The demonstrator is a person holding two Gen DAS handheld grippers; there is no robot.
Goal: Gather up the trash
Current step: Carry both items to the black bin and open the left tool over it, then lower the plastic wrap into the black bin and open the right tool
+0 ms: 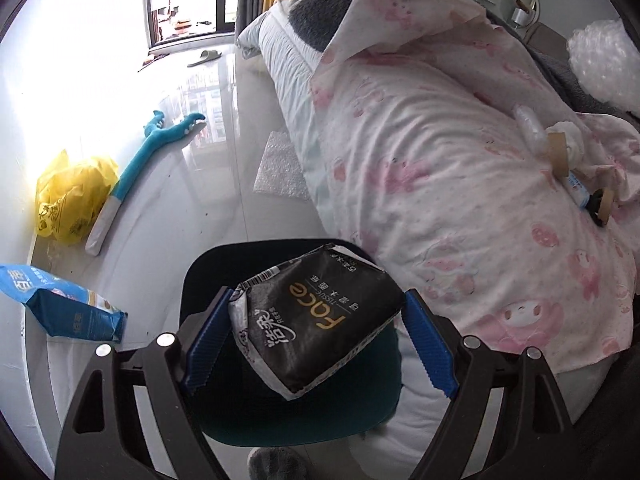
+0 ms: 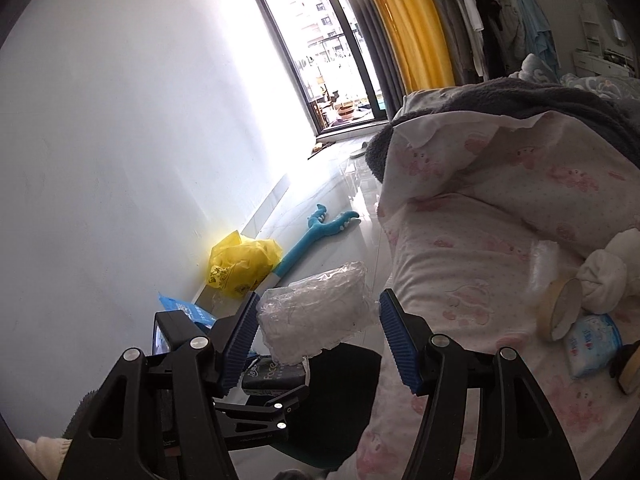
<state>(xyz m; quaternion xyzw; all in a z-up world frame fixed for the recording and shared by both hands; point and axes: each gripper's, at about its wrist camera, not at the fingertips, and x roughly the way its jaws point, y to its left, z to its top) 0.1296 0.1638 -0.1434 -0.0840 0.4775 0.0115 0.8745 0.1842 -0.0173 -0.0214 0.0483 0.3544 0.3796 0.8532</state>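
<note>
My left gripper (image 1: 316, 340) has its jaws spread wide around a black "Face" tissue pack (image 1: 316, 320), over a dark bin (image 1: 280, 400) on the floor; the left pad touches the pack, the right pad stands apart. My right gripper (image 2: 316, 340) is open around a crumpled clear plastic wrapper (image 2: 316, 316), which touches only the left pad, above the same bin (image 2: 340, 400). The tissue pack (image 2: 272, 374) and left gripper show below it. Tape rolls (image 1: 560, 152) and a small blue-white packet (image 2: 592, 344) lie on the bed.
A bed with a pink-print cover (image 1: 440, 160) fills the right. On the floor along the wall lie a yellow plastic bag (image 1: 72, 200), a blue package (image 1: 68, 304), a teal plush toy (image 1: 152, 152) and a bubble-wrap sheet (image 1: 280, 168).
</note>
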